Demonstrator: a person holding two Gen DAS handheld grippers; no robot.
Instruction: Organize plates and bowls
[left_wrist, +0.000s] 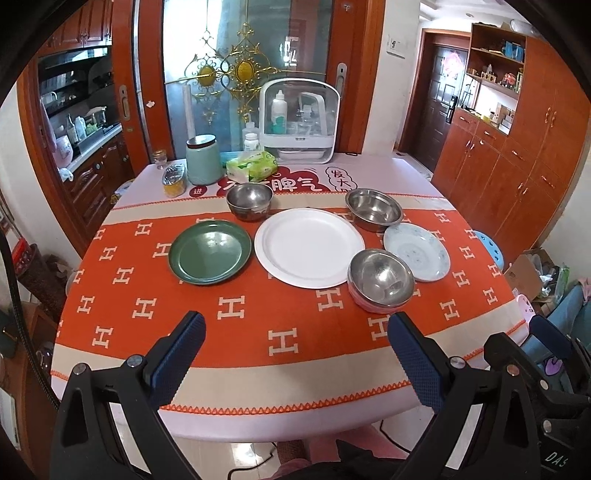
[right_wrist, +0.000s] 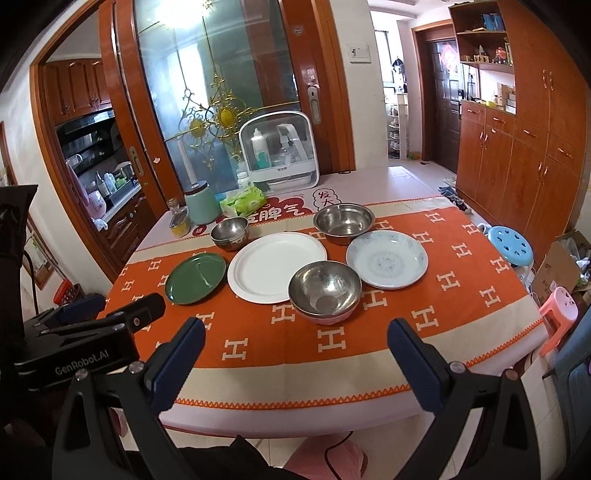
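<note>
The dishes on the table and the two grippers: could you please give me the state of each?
Green plate: empty, flat on cloth.
White plate: empty, flat.
Pale blue plate: empty, flat.
Near steel bowl: upright, empty, nested in a pink bowl.
Two far steel bowls: upright, empty.
Left gripper: open, holding nothing.
Right gripper: open, holding nothing.

Dishes spread across a cloth-covered surface (left_wrist: 258, 332).
A green plate (left_wrist: 209, 252), white plate (left_wrist: 308, 246), pale blue plate (left_wrist: 416, 252) and three steel bowls (left_wrist: 380, 278) rest on its orange cloth (left_wrist: 236, 306).
</note>
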